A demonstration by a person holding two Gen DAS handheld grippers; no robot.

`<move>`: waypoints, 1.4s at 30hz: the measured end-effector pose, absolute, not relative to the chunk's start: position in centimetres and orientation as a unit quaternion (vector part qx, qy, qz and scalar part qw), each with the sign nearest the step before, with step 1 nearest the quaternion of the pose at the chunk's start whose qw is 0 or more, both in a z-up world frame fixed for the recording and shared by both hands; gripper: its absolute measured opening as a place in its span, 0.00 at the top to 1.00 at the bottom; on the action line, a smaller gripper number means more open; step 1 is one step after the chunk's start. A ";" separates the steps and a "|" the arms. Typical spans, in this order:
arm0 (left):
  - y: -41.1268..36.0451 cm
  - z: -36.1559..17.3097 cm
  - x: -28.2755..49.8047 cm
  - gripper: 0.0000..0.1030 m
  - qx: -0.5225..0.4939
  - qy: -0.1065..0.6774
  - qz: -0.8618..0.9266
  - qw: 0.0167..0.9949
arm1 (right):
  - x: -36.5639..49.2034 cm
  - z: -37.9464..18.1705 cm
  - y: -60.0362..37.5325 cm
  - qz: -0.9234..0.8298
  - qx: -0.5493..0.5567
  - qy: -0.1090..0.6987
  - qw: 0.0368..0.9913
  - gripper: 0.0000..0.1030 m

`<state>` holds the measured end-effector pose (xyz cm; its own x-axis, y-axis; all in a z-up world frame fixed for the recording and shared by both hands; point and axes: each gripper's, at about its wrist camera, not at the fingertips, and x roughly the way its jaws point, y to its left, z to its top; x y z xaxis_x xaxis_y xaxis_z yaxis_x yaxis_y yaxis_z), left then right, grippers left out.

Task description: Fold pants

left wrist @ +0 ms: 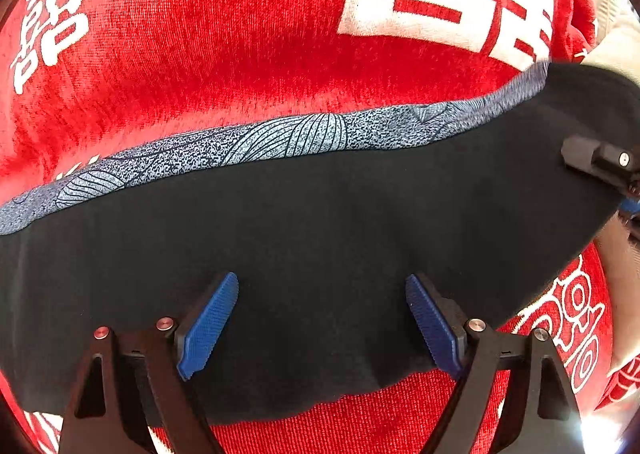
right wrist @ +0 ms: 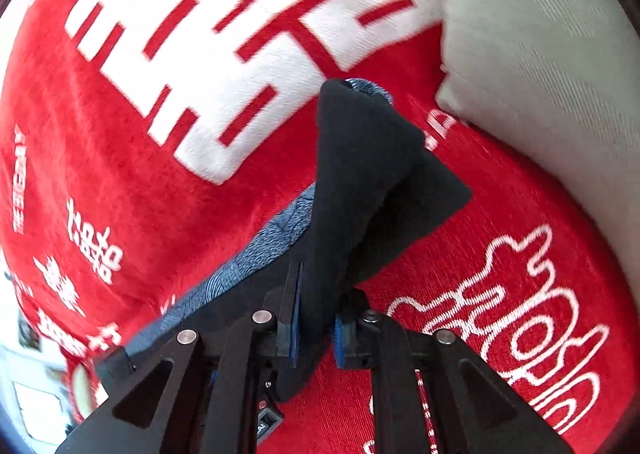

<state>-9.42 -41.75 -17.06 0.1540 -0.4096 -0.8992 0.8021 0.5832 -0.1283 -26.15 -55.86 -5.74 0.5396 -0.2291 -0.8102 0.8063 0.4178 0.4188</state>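
- Right tongs (right wrist: 316, 330) pinch the dark pants (right wrist: 360, 174) at an end, lower centre.
- Left tongs (left wrist: 322, 326) gape wide over the cloth, empty: they should grip the near hem before lifting.

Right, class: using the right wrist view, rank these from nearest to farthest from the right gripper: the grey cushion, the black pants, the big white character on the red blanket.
1. Black pants: clamped in the right gripper, rising ahead of it.
2. Big white character: on the red blanket, beyond and upper left.
3. Grey cushion: upper right; close to call against the character.
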 end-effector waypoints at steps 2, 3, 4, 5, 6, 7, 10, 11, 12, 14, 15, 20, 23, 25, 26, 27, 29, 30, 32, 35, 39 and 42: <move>-41.5 -17.1 -9.3 0.16 0.188 0.502 -0.419 0.733 | -25.4 -4.9 -55.0 -0.331 0.392 0.355 0.781 0.87; -41.6 -16.9 -9.5 0.16 0.186 0.501 -0.421 0.733 | -24.8 -4.4 -54.5 -0.327 0.374 0.362 0.789 0.87; -41.5 -16.9 -9.4 0.16 0.183 0.500 -0.425 0.732 | -23.9 -3.7 -53.8 -0.320 0.350 0.372 0.798 0.87; -41.3 -16.9 -9.3 0.16 0.183 0.499 -0.428 0.731 | -23.3 -3.3 -53.1 -0.314 0.332 0.380 0.804 0.87; -41.2 -17.0 -9.2 0.16 0.183 0.499 -0.434 0.728 | -22.7 -2.9 -52.6 -0.309 0.316 0.387 0.809 0.87; -41.1 -17.0 -9.0 0.16 0.183 0.501 -0.439 0.723 | -21.9 -2.5 -51.8 -0.302 0.295 0.396 0.815 0.87; -40.6 -16.1 -7.2 0.17 0.175 0.533 -0.444 0.698 | -20.1 -1.6 -49.7 -0.290 0.243 0.416 0.827 0.87; -39.7 -15.3 -6.0 0.17 0.157 0.550 -0.436 0.695 | -19.5 -1.2 -49.0 -0.285 0.229 0.421 0.830 0.87; -38.6 -14.4 -4.9 0.17 0.144 0.557 -0.428 0.697 | -18.8 -0.8 -48.3 -0.282 0.219 0.424 0.832 0.87; -36.0 -12.7 -2.8 0.17 0.129 0.552 -0.415 0.712 | -17.4 -0.4 -46.9 -0.274 0.196 0.434 0.836 0.87; -34.2 -11.8 -1.3 0.17 0.127 0.546 -0.402 0.724 | -16.6 -0.3 -46.1 -0.270 0.183 0.440 0.837 0.87; -26.7 -11.1 4.1 0.17 0.126 0.562 -0.346 0.740 | -11.7 -1.9 -40.8 -0.243 0.099 0.485 0.834 0.87; -21.9 -11.7 6.7 0.17 0.137 0.571 -0.307 0.749 | -7.8 -5.2 -36.0 -0.215 0.043 0.522 0.824 0.87; -19.3 -12.3 8.6 0.17 0.127 0.579 -0.281 0.755 | -6.3 -7.7 -33.3 -0.200 0.018 0.542 0.816 0.87; -18.6 -12.5 9.2 0.17 0.123 0.582 -0.273 0.756 | -5.4 -9.5 -31.8 -0.197 -0.003 0.559 0.805 0.86; -17.5 -12.8 10.0 0.17 0.121 0.586 -0.265 0.756 | -4.9 -10.6 -30.9 -0.199 -0.017 0.569 0.798 0.84; -16.8 -13.2 10.9 0.17 0.121 0.587 -0.256 0.758 | -4.2 -13.0 -28.9 -0.212 -0.057 0.585 0.781 0.79; -16.5 -13.3 11.2 0.17 0.121 0.587 -0.256 0.759 | -4.2 -13.6 -28.0 -0.223 -0.087 0.585 0.775 0.78; -16.0 -13.2 11.6 0.17 0.117 0.589 -0.261 0.756 | -4.7 -13.0 -27.1 -0.220 -0.099 0.579 0.779 0.69; -16.5 -12.6 11.7 0.17 0.111 0.594 -0.280 0.746 | -6.2 -10.6 -27.9 -0.194 -0.039 0.572 0.796 0.58; -19.3 -10.9 10.2 0.17 0.090 0.604 -0.347 0.712 | -8.8 -7.1 -31.7 -0.225 0.073 0.552 0.799 0.51; -21.9 -9.9 8.2 0.17 0.087 0.602 -0.401 0.685 | -10.7 -5.9 -35.7 -0.258 0.170 0.535 0.786 0.51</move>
<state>8.22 -21.85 -9.91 -0.0460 -0.4459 -0.8939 0.6541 0.6628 -0.3643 -10.73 -35.69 -5.85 0.2945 -0.2241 -0.9290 0.5871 0.8095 -0.0091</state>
